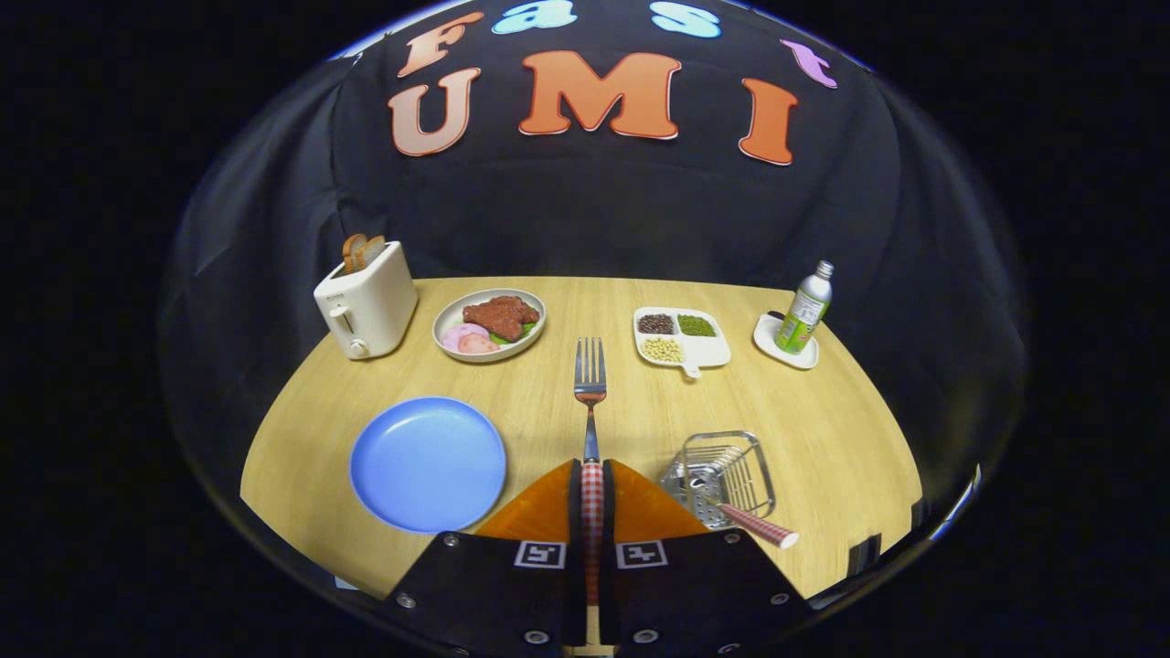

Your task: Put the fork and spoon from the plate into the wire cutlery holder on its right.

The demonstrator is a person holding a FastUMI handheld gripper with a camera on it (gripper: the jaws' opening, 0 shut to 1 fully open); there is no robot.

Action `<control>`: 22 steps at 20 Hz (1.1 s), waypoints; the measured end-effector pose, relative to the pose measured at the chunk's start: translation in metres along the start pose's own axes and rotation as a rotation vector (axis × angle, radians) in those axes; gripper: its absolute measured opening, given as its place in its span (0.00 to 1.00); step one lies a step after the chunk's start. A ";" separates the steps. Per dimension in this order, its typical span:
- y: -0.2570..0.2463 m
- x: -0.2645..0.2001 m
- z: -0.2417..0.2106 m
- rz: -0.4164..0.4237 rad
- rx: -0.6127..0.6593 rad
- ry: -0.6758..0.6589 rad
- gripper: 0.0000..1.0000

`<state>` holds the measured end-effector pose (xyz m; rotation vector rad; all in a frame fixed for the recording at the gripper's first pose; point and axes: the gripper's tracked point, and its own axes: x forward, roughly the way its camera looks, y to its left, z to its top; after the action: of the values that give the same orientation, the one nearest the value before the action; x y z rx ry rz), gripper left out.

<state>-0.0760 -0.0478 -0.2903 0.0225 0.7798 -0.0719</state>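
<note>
Clamped in the gripper [592, 498] by its checked handle was the steel fork [590, 388], tines pointing ahead over the wooden bench [823, 429]. The matching spoon [745, 521] was already parked in the wire cutlery holder [722, 471], the round blue plate [428, 463] left bare. So roughly half done.

One fork [590, 384], one spoon [745, 523], one wire holder [722, 468], one toaster [366, 300], one bottle [805, 308], and four dishes stood around the blue plate [428, 463].
</note>
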 end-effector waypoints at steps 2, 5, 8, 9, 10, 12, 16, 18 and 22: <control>-0.023 -0.003 -0.001 -0.022 0.010 0.004 0.06; -0.050 -0.008 -0.002 -0.046 0.014 0.012 0.06; -0.076 -0.012 -0.012 -0.072 0.006 0.046 0.06; -0.083 -0.014 -0.018 -0.075 0.003 0.068 0.06; -0.088 -0.014 -0.021 -0.079 0.008 0.082 0.06; -0.097 -0.016 -0.029 -0.075 0.005 0.113 0.06; -0.098 -0.018 -0.032 -0.026 -0.062 0.183 0.06; -0.096 -0.021 -0.033 0.007 -0.090 0.244 0.06; -0.097 -0.025 -0.031 0.064 -0.127 0.383 0.05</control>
<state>-0.1226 -0.1418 -0.2936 -0.0615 1.1643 0.0449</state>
